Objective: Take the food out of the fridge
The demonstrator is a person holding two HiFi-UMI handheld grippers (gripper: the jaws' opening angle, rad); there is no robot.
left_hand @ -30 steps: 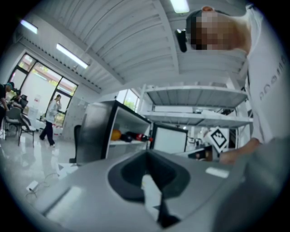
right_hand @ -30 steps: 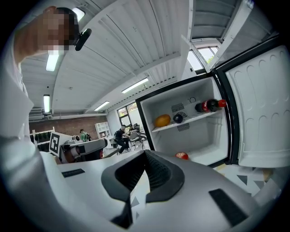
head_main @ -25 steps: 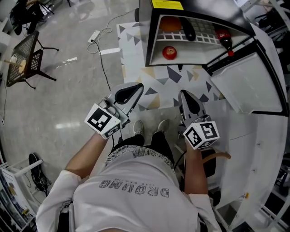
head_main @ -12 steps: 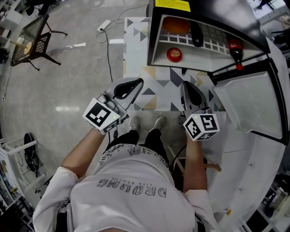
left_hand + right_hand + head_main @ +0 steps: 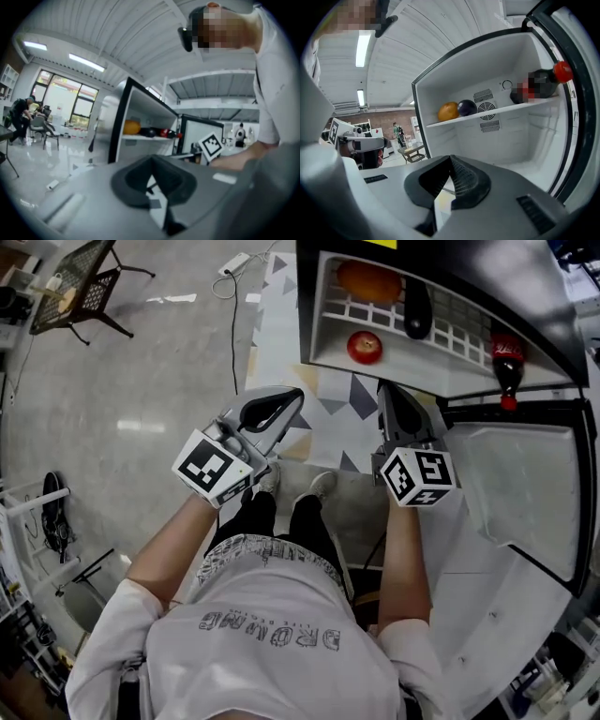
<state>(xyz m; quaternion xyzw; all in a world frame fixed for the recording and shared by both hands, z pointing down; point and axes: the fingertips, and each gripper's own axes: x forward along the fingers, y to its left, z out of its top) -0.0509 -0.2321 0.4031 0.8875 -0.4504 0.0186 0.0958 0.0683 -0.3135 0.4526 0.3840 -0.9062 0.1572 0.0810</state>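
Dark round food (image 5: 467, 107) just beside the orange (image 5: 448, 111) (what kind, unclear).

Fridge (image 5: 306, 306): stood open ahead of the person, its door (image 5: 525, 474) swung out to the right.
Shelf (image 5: 450, 329): round fruit (image 5: 369, 281) at the left, dark fruit (image 5: 417, 307) just beside it, bottle (image 5: 507, 354) at the right end, laid on its side.
Apple (image 5: 365, 347): at the shelf's front edge, nearer the person than the round fruit.
Left tool (image 5: 291, 399), right tool (image 5: 389, 395): held side by side before the fridge, apart from the food.
Chair (image 5: 80, 287): far left, on the floor (image 5: 141, 381).
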